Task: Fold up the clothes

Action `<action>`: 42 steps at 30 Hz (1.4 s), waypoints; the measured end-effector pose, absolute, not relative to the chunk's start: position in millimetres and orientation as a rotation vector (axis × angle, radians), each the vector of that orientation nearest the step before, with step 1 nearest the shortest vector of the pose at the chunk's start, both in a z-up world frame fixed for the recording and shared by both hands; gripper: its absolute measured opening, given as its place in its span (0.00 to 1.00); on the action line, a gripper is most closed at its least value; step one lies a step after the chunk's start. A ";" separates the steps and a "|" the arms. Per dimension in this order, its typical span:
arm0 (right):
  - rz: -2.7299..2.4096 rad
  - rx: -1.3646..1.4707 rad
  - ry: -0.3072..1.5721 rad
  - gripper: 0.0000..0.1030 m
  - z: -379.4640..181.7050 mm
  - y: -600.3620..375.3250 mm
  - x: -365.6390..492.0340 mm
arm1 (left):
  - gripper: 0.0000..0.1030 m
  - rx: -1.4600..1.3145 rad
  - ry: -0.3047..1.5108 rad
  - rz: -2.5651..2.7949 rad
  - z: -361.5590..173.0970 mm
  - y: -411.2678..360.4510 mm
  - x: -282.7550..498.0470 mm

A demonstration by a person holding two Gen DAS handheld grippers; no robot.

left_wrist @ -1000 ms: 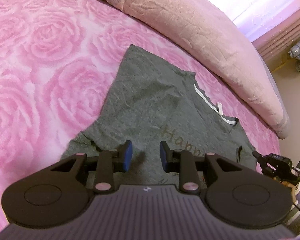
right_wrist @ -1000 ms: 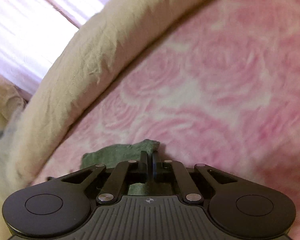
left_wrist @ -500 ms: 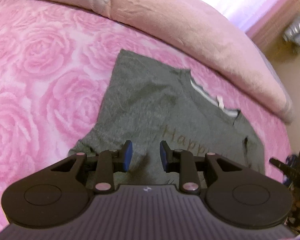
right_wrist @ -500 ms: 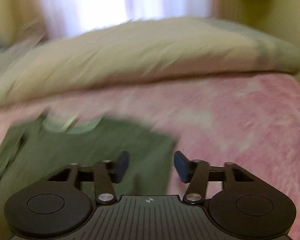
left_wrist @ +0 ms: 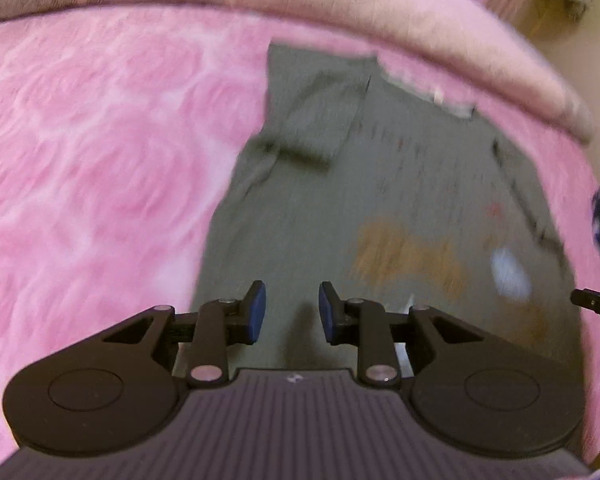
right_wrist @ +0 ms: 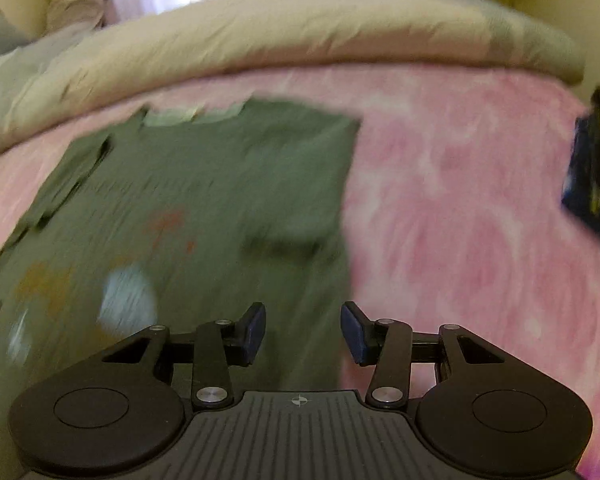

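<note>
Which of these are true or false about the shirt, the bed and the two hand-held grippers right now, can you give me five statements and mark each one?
1. The left hand-held gripper is clamped on the grey T-shirt. False: its jaws stand apart with nothing between them.
2. The right hand-held gripper is open. True.
3. The T-shirt lies on a pink rose-patterned blanket. True.
4. The T-shirt is rolled into a tight ball. False: it lies spread out, with one sleeve folded in over the body.
5. A rumpled duvet lies along the bed beyond the shirt's collar. True.
</note>
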State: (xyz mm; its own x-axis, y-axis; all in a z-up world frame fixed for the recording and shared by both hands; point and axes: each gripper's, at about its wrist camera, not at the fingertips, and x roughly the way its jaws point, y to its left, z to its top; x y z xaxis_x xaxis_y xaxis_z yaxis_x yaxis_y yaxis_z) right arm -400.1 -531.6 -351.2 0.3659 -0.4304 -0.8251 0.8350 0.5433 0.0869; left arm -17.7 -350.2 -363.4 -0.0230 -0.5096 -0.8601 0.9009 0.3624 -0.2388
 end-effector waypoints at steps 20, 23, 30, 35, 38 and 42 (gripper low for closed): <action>-1.228 1.168 0.985 0.28 -331.2 -262.4 -464.9 | 0.21 0.722 1.298 -1.244 -322.3 -138.5 -4.9; -1.205 1.146 0.886 0.29 -288.0 -242.1 -447.6 | 0.28 0.717 1.250 -1.293 -273.5 -136.4 -7.4; -1.186 0.952 0.723 0.78 -188.8 -214.9 -411.0 | 0.39 0.667 1.100 -1.389 -170.2 -157.6 -19.4; -1.217 0.900 0.675 0.78 -148.2 -205.0 -409.3 | 0.42 0.674 1.040 -1.378 -135.8 -158.4 -39.7; -1.232 0.884 0.693 0.78 -138.0 -198.2 -410.2 | 0.42 0.702 1.019 -1.368 -127.9 -152.4 -50.3; -1.245 0.885 0.723 0.78 -138.1 -189.9 -411.1 | 0.42 0.730 0.988 -1.358 -121.9 -143.0 -56.1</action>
State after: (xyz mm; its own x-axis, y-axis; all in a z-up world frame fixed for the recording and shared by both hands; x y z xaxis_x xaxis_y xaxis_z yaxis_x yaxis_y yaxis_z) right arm -411.1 -189.9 -138.1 0.1879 -0.4807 -0.8565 0.9822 0.0859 0.1673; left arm -56.1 -143.0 -121.9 -0.0577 -0.4458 -0.8933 0.9871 0.1086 -0.1180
